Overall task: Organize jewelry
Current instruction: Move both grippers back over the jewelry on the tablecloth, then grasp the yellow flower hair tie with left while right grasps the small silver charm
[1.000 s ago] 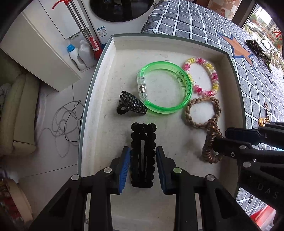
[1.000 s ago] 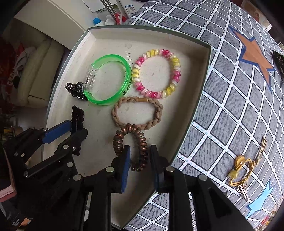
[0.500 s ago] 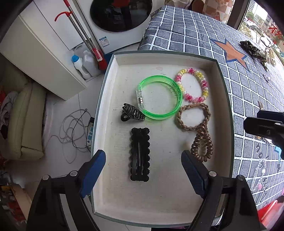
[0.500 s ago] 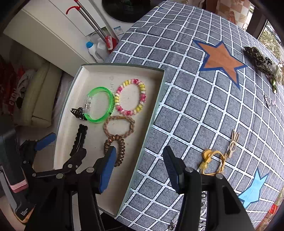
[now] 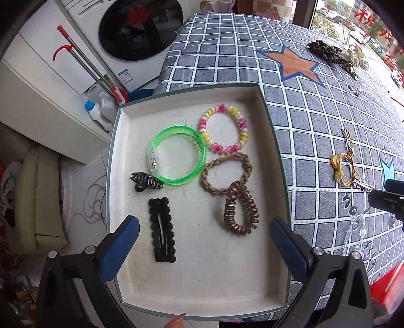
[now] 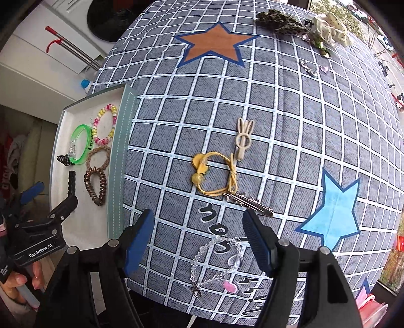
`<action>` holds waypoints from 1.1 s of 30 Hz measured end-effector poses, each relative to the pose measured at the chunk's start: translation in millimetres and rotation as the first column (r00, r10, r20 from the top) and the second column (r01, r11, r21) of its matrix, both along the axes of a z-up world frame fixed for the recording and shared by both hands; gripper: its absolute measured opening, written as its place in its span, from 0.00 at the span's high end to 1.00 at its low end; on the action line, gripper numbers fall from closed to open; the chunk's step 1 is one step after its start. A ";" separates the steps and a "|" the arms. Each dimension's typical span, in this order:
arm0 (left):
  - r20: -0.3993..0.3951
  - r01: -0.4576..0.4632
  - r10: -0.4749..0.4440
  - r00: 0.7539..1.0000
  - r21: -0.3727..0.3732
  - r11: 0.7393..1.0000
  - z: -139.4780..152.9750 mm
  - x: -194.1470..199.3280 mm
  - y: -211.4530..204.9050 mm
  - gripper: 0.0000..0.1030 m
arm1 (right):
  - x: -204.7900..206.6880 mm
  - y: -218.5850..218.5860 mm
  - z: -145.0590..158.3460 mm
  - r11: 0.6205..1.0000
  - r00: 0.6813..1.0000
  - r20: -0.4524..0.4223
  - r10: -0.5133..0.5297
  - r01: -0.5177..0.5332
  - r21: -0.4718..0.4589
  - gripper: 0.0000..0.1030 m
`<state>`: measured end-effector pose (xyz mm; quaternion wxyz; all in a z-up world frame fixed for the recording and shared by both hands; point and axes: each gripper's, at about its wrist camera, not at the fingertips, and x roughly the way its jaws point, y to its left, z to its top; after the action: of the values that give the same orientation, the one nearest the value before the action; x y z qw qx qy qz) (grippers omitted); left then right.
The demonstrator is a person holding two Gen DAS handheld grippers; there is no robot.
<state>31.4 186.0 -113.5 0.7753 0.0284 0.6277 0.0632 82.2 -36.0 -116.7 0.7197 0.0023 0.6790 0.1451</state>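
Note:
A shallow white tray [image 5: 274, 156] holds a black beaded hair clip [image 5: 161, 229], a black claw clip [image 5: 145, 181], a green bangle [image 5: 176, 156], a pink-yellow bead bracelet [image 5: 224, 132], a braided tan hair tie [image 5: 226, 172] and a brown coil hair tie [image 5: 240, 208]. My left gripper [image 5: 204, 242] is open and empty above the tray's near half. My right gripper [image 6: 199, 237] is open and empty over the cloth, just short of a yellow hair tie [image 6: 214, 176], a silver clip [image 6: 248, 201], a beige rabbit clip [image 6: 243, 141] and a clear bead chain [image 6: 214, 262].
The tray [image 6: 118, 161] sits at the left edge of a grey checked tablecloth [image 6: 290, 106]. A leopard scrunchie [image 6: 280, 19] and a cream bow [image 6: 330, 29] lie at the far side. A washing machine [image 5: 136, 27] and bottles [image 5: 94, 114] stand off the table's left.
Both grippers opened, letting go of the black beaded clip and the brown coil tie, and pulled back. The right gripper swung right over the cloth toward the yellow hair tie.

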 end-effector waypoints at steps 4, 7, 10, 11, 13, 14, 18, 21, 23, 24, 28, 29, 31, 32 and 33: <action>0.017 0.070 -0.070 0.997 -0.016 0.997 10.2 14.4 -28.4 0.00 | -9.2 -36.6 -1.1 0.998 0.998 -0.006 -0.064 0.064 -0.019 0.24; 0.022 0.109 -0.109 0.994 -0.031 0.994 14.0 26.4 -50.2 0.00 | -16.4 -64.1 -3.7 0.993 0.993 -0.016 -0.117 0.116 -0.035 0.24; 0.017 0.134 -0.133 0.991 -0.049 0.990 13.0 37.2 -70.9 0.00 | -21.2 -88.3 -9.4 0.985 0.985 -0.028 -0.169 0.167 -0.050 0.24; 0.015 0.143 -0.143 0.990 -0.051 0.988 11.8 41.0 -77.6 0.00 | -23.3 -96.4 -10.7 0.982 0.982 -0.031 -0.184 0.182 -0.055 0.24; 0.006 0.163 -0.163 0.987 -0.056 0.985 8.5 47.2 -91.0 0.00 | -26.7 -111.2 -14.5 0.976 0.977 -0.037 -0.211 0.208 -0.065 0.24; -0.003 0.171 -0.171 0.985 -0.062 0.983 6.3 50.3 -97.1 0.00 | -28.3 -118.2 -16.0 0.973 0.974 -0.039 -0.222 0.219 -0.071 0.24; -0.032 0.188 -0.191 0.981 -0.072 0.979 -3.3 59.8 -117.4 0.00 | -36.4 -143.5 -21.5 0.962 0.964 -0.047 -0.262 0.258 -0.090 0.24; -0.050 0.200 -0.204 0.978 -0.084 0.976 -9.9 64.8 -129.0 0.00 | -44.3 -162.1 -26.3 0.955 0.957 -0.056 -0.285 0.278 -0.102 0.24; -0.064 0.205 -0.211 0.975 -0.093 0.974 -15.1 67.5 -135.0 0.00 | -50.3 -173.5 -28.9 0.951 0.953 -0.063 -0.297 0.289 -0.110 0.24; -0.068 0.208 -0.214 0.974 -0.092 0.974 -17.1 68.4 -137.5 0.00 | -53.3 -179.6 -30.5 0.949 0.951 -0.066 -0.303 0.294 -0.113 0.24; -0.092 0.204 -0.212 0.973 -0.091 0.975 -26.8 73.1 -144.0 0.00 | -70.5 -210.3 -35.6 0.941 0.942 -0.079 -0.326 0.316 -0.117 0.24; -0.099 0.201 -0.210 0.973 -0.090 0.975 -29.7 74.3 -145.2 0.00 | -74.1 -216.3 -37.4 0.940 0.940 -0.083 -0.330 0.319 -0.118 0.24; -0.109 0.195 -0.204 0.973 -0.089 0.977 -34.7 76.5 -146.6 0.00 | -82.6 -229.4 -40.7 0.939 0.939 -0.088 -0.333 0.322 -0.118 0.24; -0.113 0.193 -0.203 0.973 -0.087 0.977 -37.1 77.2 -147.3 0.00 | -89.4 -238.6 -41.9 0.939 0.938 -0.090 -0.334 0.323 -0.118 0.24; -0.116 0.194 -0.203 0.972 -0.084 0.977 -39.5 78.4 -148.3 0.00 | -95.4 -247.0 -43.4 0.939 0.937 -0.092 -0.336 0.324 -0.118 0.24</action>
<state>109.8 37.7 -153.0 0.7378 0.0672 0.6706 -0.0393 -13.2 -283.0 -160.1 0.6942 0.0879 0.7143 -0.0126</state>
